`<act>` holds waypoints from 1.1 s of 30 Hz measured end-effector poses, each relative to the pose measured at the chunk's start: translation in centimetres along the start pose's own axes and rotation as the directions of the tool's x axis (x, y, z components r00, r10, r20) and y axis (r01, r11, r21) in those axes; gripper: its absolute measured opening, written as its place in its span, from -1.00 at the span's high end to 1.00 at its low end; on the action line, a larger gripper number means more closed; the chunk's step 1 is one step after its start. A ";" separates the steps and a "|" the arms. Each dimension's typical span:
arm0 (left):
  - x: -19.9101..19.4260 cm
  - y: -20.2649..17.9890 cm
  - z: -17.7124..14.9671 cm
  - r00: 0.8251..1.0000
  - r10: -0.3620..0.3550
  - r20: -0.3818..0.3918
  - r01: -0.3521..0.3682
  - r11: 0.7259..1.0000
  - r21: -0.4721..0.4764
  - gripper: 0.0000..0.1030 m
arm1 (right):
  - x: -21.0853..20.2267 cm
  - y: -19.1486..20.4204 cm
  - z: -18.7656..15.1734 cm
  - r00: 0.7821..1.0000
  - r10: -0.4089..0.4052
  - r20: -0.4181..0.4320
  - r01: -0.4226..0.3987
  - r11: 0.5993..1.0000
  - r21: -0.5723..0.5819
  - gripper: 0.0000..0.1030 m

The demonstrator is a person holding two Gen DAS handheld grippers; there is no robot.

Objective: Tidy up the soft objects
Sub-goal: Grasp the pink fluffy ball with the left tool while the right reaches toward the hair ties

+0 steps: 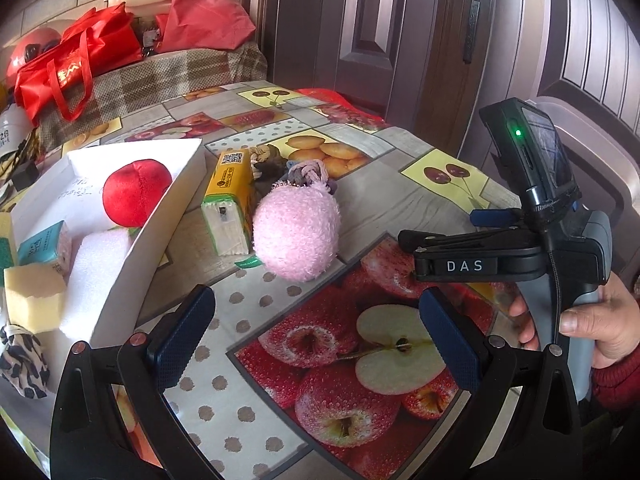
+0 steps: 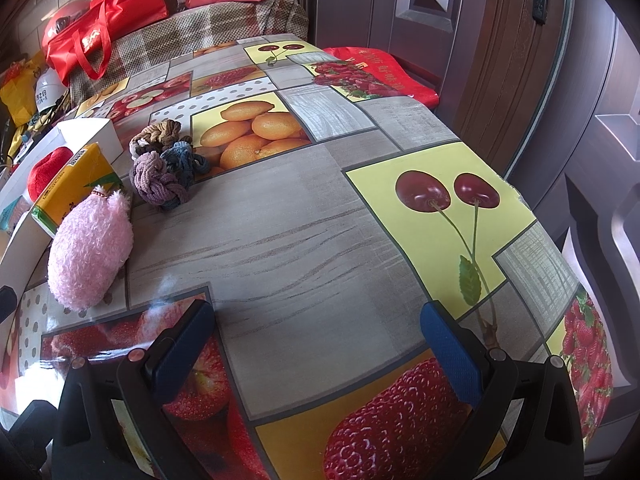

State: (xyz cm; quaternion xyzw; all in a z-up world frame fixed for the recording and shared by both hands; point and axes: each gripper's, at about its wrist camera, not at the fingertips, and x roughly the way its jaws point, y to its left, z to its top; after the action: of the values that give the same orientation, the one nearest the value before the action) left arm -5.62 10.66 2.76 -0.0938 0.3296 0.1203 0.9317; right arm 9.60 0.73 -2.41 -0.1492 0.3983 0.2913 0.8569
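A pink fluffy plush (image 1: 296, 234) lies on the fruit-print table (image 1: 400, 200), just ahead of my open, empty left gripper (image 1: 316, 336). It also shows in the right wrist view (image 2: 90, 250) at the left. Behind it lie a yellow tissue pack (image 1: 228, 200) and several knotted rope scrunchies (image 2: 164, 164). A white box (image 1: 160, 216) at the left holds a red plush apple (image 1: 136, 192), sponges (image 1: 34, 296) and a white foam block (image 1: 96, 272). My right gripper (image 2: 316, 344) is open and empty over bare table; it also shows in the left wrist view (image 1: 496, 252), hand-held at the right.
A leopard-print scrunchie (image 1: 24, 360) lies at the box's near corner. Red bags (image 1: 76, 64) and a red helmet (image 1: 32, 50) sit on a plaid-covered seat behind the table. A dark wooden door (image 1: 400, 40) stands beyond the table's far edge.
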 end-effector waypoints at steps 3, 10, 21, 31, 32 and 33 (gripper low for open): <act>0.7 -0.3 0.6 0.999 -0.043 -0.005 0.043 0.999 0.010 -0.99 | -0.2 -0.4 0.1 0.999 0.045 0.010 -0.045 0.999 0.001 -1.00; 2.3 -1.8 1.9 0.994 -0.105 -0.010 0.106 0.991 0.077 -0.86 | -5.4 -4.9 0.4 0.912 0.247 0.329 -0.283 0.957 0.066 -1.00; 3.5 -1.2 4.1 0.995 -0.062 0.080 0.058 0.997 0.054 -0.84 | -8.3 -6.1 2.1 0.820 0.341 0.460 -0.356 0.933 -0.056 -1.00; 6.5 -1.5 5.0 0.999 0.042 -0.013 -0.040 0.996 0.078 -0.57 | -7.7 -6.8 3.3 0.825 0.367 0.431 -0.408 0.913 0.003 -1.00; 6.5 -1.4 5.0 0.999 0.050 -0.015 -0.048 0.996 0.078 -0.53 | -7.7 -6.5 3.4 0.825 0.372 0.425 -0.408 0.913 -0.006 -1.00; 6.5 -1.4 5.0 0.998 0.064 -0.012 -0.063 0.995 0.081 -0.42 | -7.6 -6.2 3.6 0.827 0.375 0.419 -0.408 0.913 -0.012 -1.00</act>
State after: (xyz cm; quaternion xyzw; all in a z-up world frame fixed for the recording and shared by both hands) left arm 2.58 11.68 2.57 -0.0465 0.3438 0.1357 0.9280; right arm 11.66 -5.26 5.92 0.0338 0.2416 0.4699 0.8484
